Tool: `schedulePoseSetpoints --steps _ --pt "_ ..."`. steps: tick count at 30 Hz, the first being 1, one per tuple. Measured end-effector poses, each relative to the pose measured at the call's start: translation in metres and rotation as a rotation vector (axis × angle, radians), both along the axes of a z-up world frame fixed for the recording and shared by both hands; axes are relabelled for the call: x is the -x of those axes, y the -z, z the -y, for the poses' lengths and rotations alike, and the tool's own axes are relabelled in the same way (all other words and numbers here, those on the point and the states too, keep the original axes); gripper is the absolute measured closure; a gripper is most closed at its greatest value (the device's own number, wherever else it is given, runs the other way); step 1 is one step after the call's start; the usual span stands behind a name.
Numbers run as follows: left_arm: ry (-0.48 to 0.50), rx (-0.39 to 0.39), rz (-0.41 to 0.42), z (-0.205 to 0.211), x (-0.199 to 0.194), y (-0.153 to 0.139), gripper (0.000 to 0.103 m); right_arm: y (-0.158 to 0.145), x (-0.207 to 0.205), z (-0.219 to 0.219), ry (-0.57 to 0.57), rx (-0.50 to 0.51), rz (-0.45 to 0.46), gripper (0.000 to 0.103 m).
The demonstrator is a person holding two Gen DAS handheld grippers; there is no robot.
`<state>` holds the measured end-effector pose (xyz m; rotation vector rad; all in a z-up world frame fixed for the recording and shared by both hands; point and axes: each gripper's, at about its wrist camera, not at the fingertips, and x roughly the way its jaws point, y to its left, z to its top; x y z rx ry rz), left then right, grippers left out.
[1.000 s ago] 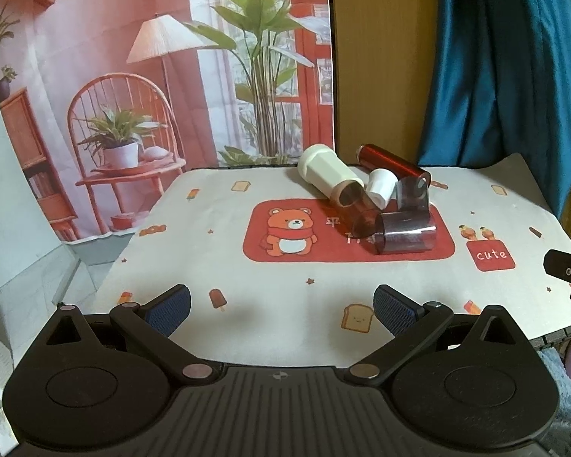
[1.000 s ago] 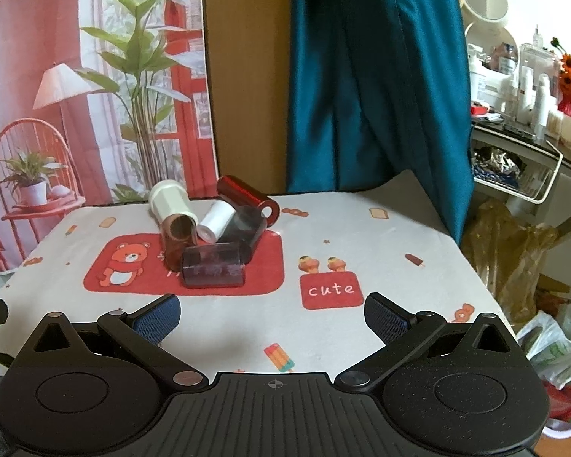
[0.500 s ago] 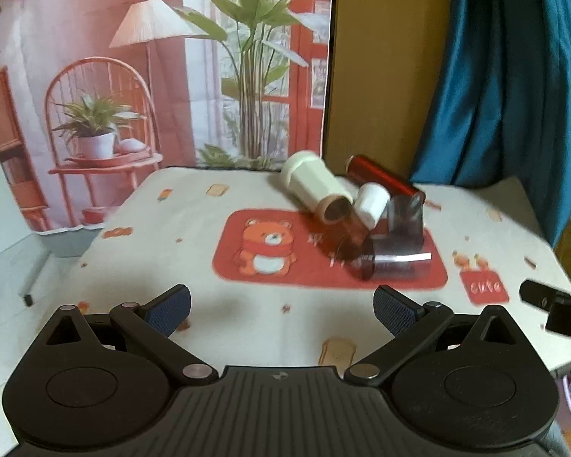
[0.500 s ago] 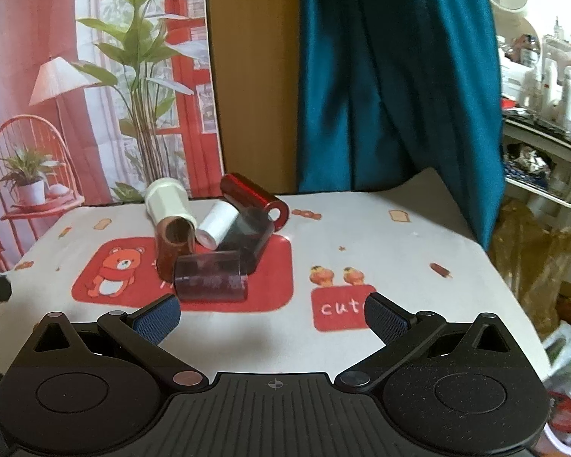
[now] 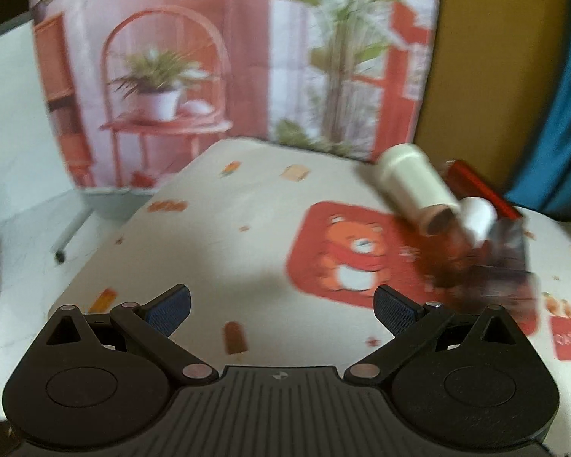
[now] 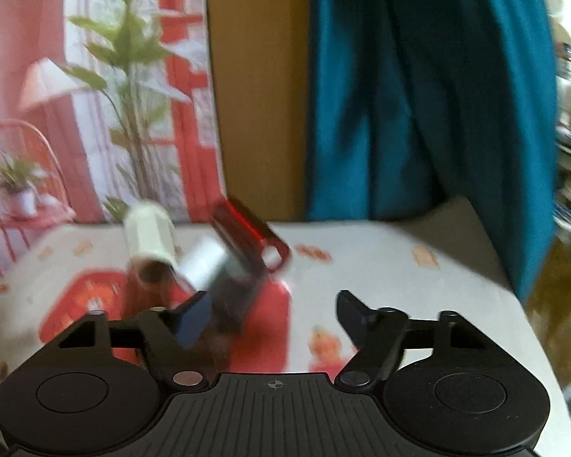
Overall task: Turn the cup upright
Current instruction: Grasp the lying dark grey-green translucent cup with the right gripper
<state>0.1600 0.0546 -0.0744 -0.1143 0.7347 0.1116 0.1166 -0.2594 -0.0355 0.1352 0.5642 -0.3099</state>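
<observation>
Several cups lie on their sides in a heap on the red bear mat [image 5: 346,259]: a white cup [image 5: 415,186], a small white cup [image 5: 479,221], a red cup [image 5: 479,186], and dark translucent cups [image 5: 506,266]. My left gripper [image 5: 281,306] is open and empty, left of the heap. In the right wrist view the white cup [image 6: 148,236], red cup [image 6: 247,232] and a dark cup [image 6: 232,297] are blurred. My right gripper [image 6: 272,312] is open and empty, with its left finger [image 6: 192,320] just in front of the dark cup.
The table has a cream printed cloth [image 5: 228,228]. A pink room-scene backdrop [image 5: 209,57], a brown panel [image 6: 259,95] and a teal curtain [image 6: 418,95] stand behind it. The table's left edge [image 5: 95,251] drops off to a white floor.
Both grippers have moved forward toward the cups. The left view has swung left, so the heap sits at its right. The right gripper's jaws have narrowed somewhat. The cups have not moved.
</observation>
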Motion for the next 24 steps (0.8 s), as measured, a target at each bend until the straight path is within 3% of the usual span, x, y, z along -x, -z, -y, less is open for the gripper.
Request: schedulePoseSetpoints --steps 4,7,10,14,18,24 --pt "-0.049 0.056 0.027 -0.018 -0.008 0.002 0.0 -0.012 -0.04 0.013 -0.043 -0.018 0.074 0.042" --pt "-0.049 0.034 0.001 -0.012 -0.02 0.011 0.0 -0.001 -0.079 0.018 -0.066 -0.052 0.023 0.049" --pt "-0.005 0.004 -0.079 0.0 -0.026 0.033 0.0 0.027 -0.107 0.027 -0.053 -0.096 -0.065 0.051" --pt "0.048 -0.012 -0.149 0.006 -0.02 0.053 0.0 0.064 -0.124 0.036 0.002 -0.176 -0.144 0.049" --pt "0.048 -0.005 -0.161 0.003 -0.022 0.059 0.0 0.082 -0.139 0.034 0.03 -0.204 -0.167 0.031" --pt "0.059 -0.03 -0.173 0.008 -0.016 0.058 0.0 0.101 -0.164 0.034 0.051 -0.264 -0.198 0.033"
